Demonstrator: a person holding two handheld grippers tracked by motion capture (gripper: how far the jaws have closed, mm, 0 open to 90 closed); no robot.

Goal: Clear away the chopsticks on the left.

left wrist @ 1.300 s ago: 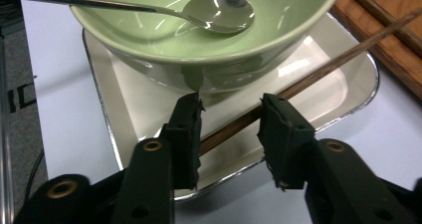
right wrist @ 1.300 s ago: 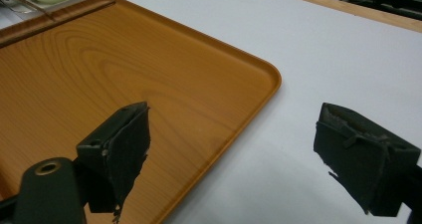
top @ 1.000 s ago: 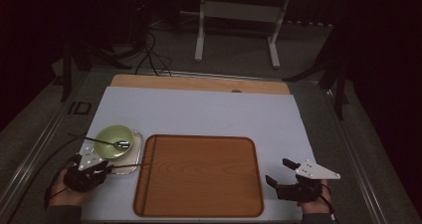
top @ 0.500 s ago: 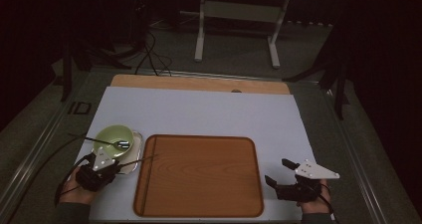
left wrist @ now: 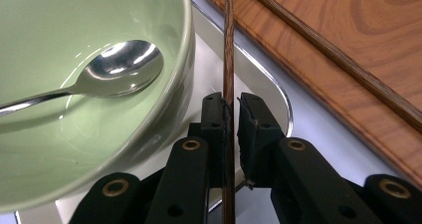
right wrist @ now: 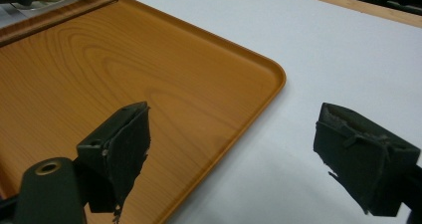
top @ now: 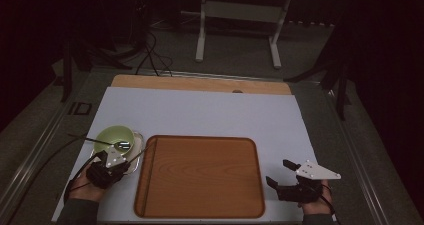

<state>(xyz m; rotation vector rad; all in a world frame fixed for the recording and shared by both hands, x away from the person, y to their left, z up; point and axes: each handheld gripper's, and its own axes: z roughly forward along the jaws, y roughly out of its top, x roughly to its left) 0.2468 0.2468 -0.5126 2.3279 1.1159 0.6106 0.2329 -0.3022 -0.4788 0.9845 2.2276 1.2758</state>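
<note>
Left gripper view showed the left gripper [left wrist: 230,115] with jaws that had just been closing, now pinched on one wooden chopstick [left wrist: 228,50] lying on the metal tray [left wrist: 271,82] beside the green bowl [left wrist: 164,104] holding a spoon [left wrist: 119,67]. Second chopstick [left wrist: 338,59] already lay on the wooden tray [top: 200,177]. Judged about halfway: one moved, one gripped but not lifted. Right gripper [right wrist: 244,157] hung released over the wooden tray's near corner. Bowl wall sat tight on one side; tray rim just beside; wide bare tray ahead.

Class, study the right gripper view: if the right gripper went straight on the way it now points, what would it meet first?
Probably the wooden tray: the right gripper, jaws wide open, points over the tray's near corner. Depth is unclear; it might first skim the white table beside it.
</note>
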